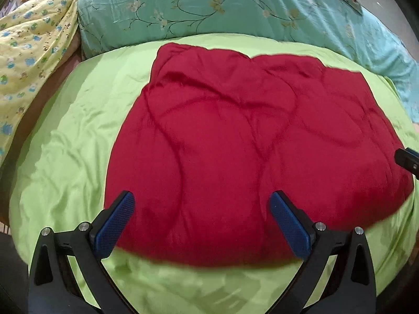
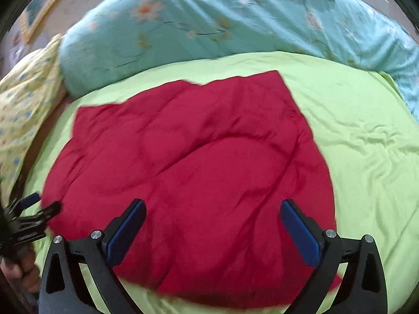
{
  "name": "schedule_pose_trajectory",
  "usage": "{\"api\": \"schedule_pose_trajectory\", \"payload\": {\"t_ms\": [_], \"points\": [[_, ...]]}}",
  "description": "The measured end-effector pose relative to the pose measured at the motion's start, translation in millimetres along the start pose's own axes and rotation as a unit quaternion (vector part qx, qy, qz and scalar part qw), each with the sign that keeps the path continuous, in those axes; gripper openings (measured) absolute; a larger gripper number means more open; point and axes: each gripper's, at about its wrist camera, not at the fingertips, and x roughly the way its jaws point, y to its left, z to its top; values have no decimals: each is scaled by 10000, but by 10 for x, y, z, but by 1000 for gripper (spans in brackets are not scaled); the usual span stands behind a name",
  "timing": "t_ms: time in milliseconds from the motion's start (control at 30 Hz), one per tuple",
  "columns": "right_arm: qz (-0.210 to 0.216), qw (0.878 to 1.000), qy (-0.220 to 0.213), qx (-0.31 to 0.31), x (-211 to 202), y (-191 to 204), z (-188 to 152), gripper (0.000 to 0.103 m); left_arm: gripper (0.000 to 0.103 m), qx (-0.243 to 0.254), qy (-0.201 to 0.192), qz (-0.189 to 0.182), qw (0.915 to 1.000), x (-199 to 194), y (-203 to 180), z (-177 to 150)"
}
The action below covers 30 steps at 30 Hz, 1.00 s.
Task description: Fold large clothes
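Observation:
A large red garment (image 1: 248,151) lies spread flat in a folded rectangle on a lime green bed sheet (image 1: 73,136). My left gripper (image 1: 201,209) is open and empty, hovering over the garment's near left edge. My right gripper (image 2: 212,217) is open and empty, over the garment's (image 2: 188,178) near right part. The right gripper's tip shows at the right edge of the left wrist view (image 1: 408,159). The left gripper shows at the left edge of the right wrist view (image 2: 31,214), by the garment's left edge.
A turquoise floral quilt (image 1: 235,7) lies rolled along the far side of the bed. A yellow patterned blanket (image 1: 31,52) is heaped at the far left. The green sheet (image 2: 366,141) extends right of the garment.

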Motion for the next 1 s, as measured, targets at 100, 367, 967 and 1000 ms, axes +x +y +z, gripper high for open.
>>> {"api": "schedule_pose_trajectory", "payload": {"t_ms": [100, 367, 967, 1000], "points": [[90, 9995, 177, -265, -132, 192, -221, 103, 103, 74, 82, 55, 9999, -88, -43, -189], [192, 9970, 581, -479, -212, 476, -629, 103, 103, 268, 201, 182, 9993, -251, -94, -491], [212, 9962, -55, -848, -763, 762, -387, 103, 103, 323, -341, -27, 9989, -765, -51, -332], [211, 9963, -61, -836, -745, 755, -367, 103, 103, 319, -351, -27, 9989, -770, -54, -329]]}}
